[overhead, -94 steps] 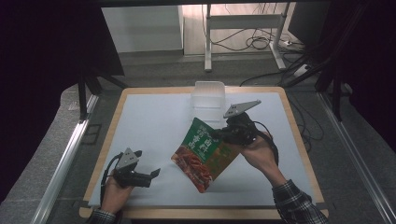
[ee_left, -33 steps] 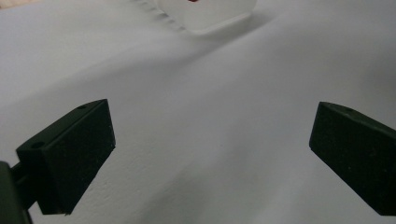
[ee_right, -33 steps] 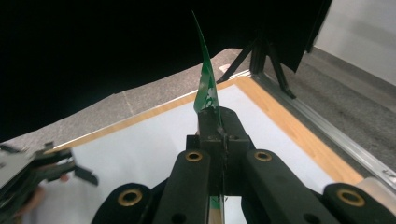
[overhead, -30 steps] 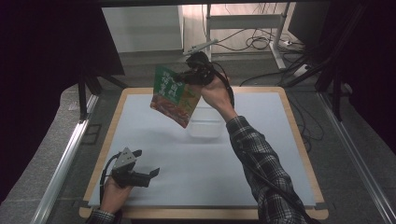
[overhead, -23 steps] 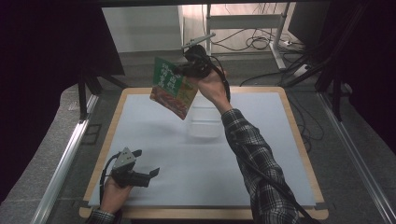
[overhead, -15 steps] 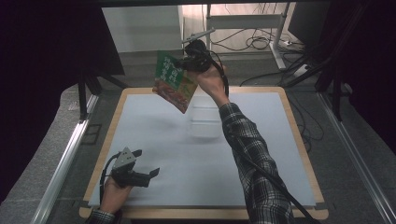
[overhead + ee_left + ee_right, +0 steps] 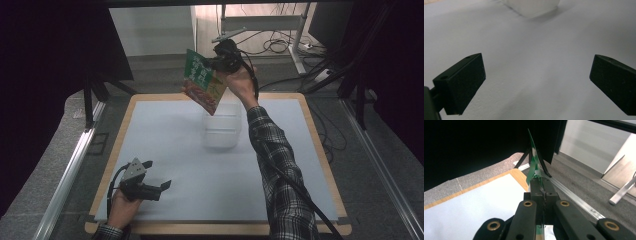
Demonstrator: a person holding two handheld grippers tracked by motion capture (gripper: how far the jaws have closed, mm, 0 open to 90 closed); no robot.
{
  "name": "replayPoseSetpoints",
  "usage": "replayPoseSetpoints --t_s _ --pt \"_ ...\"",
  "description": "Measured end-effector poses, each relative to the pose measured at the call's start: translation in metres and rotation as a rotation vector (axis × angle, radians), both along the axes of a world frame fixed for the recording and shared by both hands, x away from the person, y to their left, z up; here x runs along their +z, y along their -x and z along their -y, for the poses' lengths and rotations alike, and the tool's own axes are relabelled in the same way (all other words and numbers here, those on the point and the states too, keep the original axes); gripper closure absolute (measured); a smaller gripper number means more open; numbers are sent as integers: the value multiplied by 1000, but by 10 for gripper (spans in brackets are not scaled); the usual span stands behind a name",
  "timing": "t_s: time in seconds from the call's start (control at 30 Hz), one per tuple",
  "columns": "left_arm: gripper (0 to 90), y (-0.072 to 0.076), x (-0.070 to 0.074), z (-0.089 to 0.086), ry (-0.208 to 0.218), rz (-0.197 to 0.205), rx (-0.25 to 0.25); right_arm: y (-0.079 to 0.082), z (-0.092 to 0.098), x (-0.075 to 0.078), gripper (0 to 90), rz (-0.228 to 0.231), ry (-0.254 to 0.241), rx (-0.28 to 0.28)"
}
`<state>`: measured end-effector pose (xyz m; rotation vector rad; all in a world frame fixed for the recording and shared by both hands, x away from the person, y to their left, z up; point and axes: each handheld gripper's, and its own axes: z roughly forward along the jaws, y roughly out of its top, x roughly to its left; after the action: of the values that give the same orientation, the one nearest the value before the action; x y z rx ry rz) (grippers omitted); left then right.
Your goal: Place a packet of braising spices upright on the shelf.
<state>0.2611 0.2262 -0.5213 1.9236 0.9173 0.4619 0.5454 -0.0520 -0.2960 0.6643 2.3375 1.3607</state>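
Since three seconds ago the right gripper (image 7: 216, 61) has carried the green snack pouch (image 7: 202, 81) from low over the mat up above the far edge of the table (image 7: 320, 150); its jaws pinch the pouch's edge, seen edge-on in the right gripper view (image 7: 533, 161). The pouch hangs tilted above the translucent container (image 7: 222, 131). The left gripper (image 7: 155, 189) rests near the front-left corner, jaws spread wide over the white mat (image 7: 536, 75)

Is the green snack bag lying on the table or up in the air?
Up in the air. The right hand-held gripper pinches the green snack bag, tilted, above the clear plastic container.
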Motion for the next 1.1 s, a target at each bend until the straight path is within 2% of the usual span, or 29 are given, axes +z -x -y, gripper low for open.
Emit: replayPoseSetpoints --t_s 0.4,0.47,0.6,0.67,0.8,0.87,1.1 --pt "2 0 0 1 -6 -4 1 0 41 -9 893 -66 57 -33" --pt "2 0 0 1 -6 -4 3 0 49 -10 893 -82 85 -45" --pt "2 0 0 1 -8 -4 4 -1 56 -10 892 -112 109 -72" --pt "2 0 -1 2 -9 -5 2 -2 60 -11 892 -127 105 -74" --pt "2 0 -1 2 -11 -5 2 -4 55 -19 891 -152 124 -66" --pt "2 0 0 2 -10 -5 2 -4 51 -21 891 -147 114 -63" --pt "2 0 -1 3 -16 -5 -2 -7 35 -30 885 -139 137 -58"
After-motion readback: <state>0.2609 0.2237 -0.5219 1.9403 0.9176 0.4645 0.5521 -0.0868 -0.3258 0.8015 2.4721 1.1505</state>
